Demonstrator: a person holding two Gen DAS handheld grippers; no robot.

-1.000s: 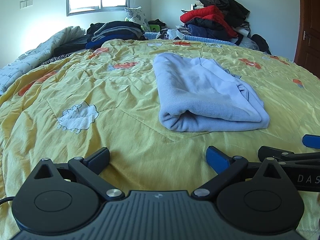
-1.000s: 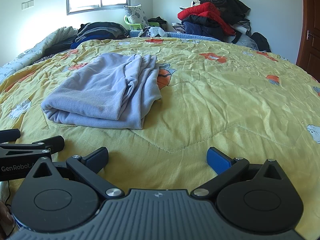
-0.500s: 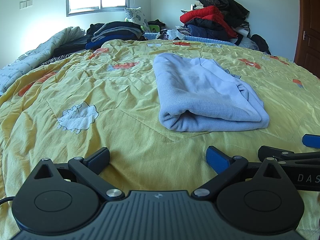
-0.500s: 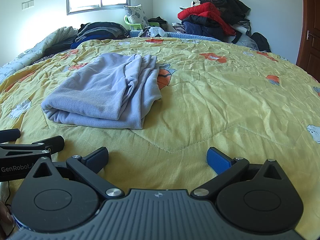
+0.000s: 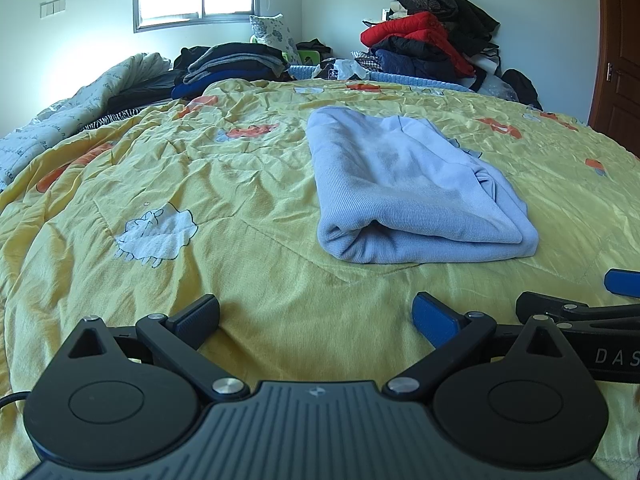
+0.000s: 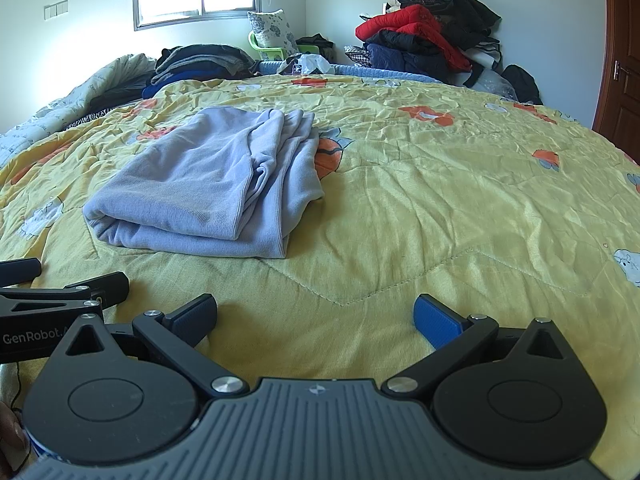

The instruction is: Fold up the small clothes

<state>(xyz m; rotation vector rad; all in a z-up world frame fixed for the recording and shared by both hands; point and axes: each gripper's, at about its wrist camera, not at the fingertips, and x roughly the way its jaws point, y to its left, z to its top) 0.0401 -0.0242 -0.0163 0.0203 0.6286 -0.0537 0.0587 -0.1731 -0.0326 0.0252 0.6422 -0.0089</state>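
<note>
A light blue garment (image 5: 408,188) lies folded in a flat rectangle on the yellow bedspread (image 5: 200,208). In the right wrist view the same garment (image 6: 208,188) sits ahead and to the left. My left gripper (image 5: 316,312) rests low over the spread, short of the garment's near edge, open and holding nothing. My right gripper (image 6: 316,312) is open too, to the right of the garment with bare quilt between its fingers. Each gripper shows at the edge of the other's view: the right gripper (image 5: 580,300) and the left gripper (image 6: 60,284).
Dark folded clothes (image 5: 232,64) are stacked at the far left of the bed. A heap of red and black jackets (image 5: 432,44) stands at the far right. A rumpled pale quilt (image 5: 72,108) runs along the left side. A brown door (image 5: 618,56) is at the right.
</note>
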